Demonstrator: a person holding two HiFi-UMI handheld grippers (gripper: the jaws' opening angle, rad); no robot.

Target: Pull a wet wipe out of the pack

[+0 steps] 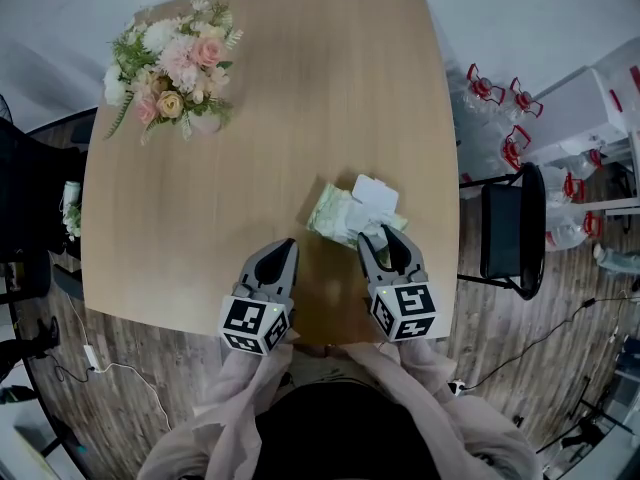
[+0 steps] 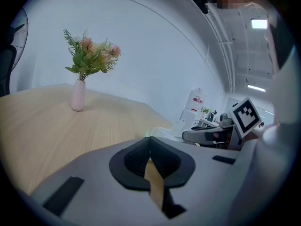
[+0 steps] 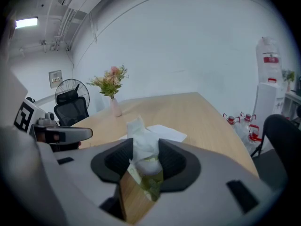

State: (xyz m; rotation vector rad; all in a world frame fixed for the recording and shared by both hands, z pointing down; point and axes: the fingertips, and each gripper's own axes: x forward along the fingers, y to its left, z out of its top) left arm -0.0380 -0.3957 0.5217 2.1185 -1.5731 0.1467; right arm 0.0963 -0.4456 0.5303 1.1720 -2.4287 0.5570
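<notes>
partly hidden: the pack's (image 1: 335,215) near end lay under the right claw (image 1: 386,238) in the head view. in the left gripper view only a pale green sliver of it showed past the jaws, and in the right gripper view only a green patch showed through the gap below the pads. its print was too small to read. the sleeves (image 1: 425,373) covered the hands.
pack: soft, green and white, flat on the table (image 1: 250,148) near the person's edge, right of centre. its white flap (image 1: 375,192) stood open, folded toward the far side.
wipe (image 3: 140,140): a white tuft rose out of the pack's opening, its lower part inside the pack.
right claw: jaws partly apart, pads pressed on the wipe from both sides, tips just over the pack.
left claw (image 1: 288,248): jaws together with nothing between them, just left of the pack and apart from it. whether its tip touched the table could not be told.
vase (image 2: 78,95): pink, holding flowers (image 1: 170,63), at the table's far left corner, well apart from the pack.
</notes>
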